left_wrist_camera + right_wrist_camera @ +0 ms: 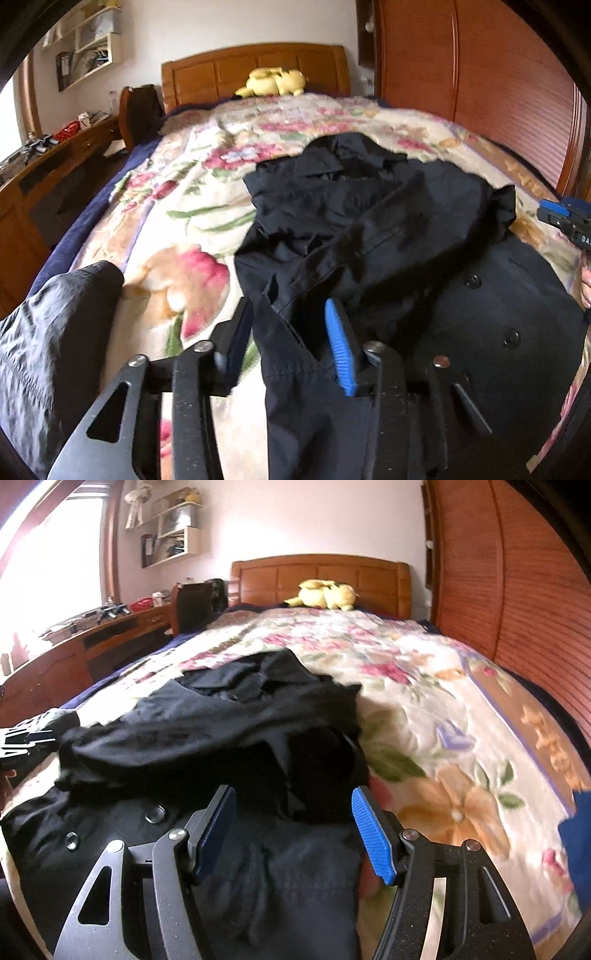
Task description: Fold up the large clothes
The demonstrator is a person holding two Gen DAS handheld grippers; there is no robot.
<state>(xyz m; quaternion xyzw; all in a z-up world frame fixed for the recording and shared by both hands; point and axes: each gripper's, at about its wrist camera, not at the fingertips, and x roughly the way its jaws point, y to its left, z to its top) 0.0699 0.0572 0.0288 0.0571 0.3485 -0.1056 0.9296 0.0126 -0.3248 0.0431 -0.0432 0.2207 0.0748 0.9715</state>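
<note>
A black coat (369, 229) is spread on the flowered blanket (177, 229) of a bed, its upper part bunched and folded back over the lower part. Three round buttons are seen on the coat's front, two in the left wrist view, three in the right wrist view (155, 812).

The left tongs (288, 343) are seen with their jaws apart; a flap of the coat lies between them, draped over the blue pad (340, 350), and no pressing of the pads on the cloth is made out. The right tongs (291, 830) are held above the coat's near hem with the jaws apart, and nothing is clamped between them. In the left wrist view the right tongs (565, 218) are found at the coat's right edge; white letters are carried on their body, of which only "DA" can be read, the rest being cut off by the frame. No other writing can be read; the pictures are blurred.

A dark sleeve (55, 314) is seen left of the coat. Beyond the coat, at the head of the bed, a yellow plush toy (325, 594) is laid against the wooden headboard (321, 572). To the coat's left a wooden surface (92, 638) with clutter is set beside the bed, with wall shelves (173, 535) above it. To the coat's right a slatted wooden wardrobe (498, 590) is seen.
</note>
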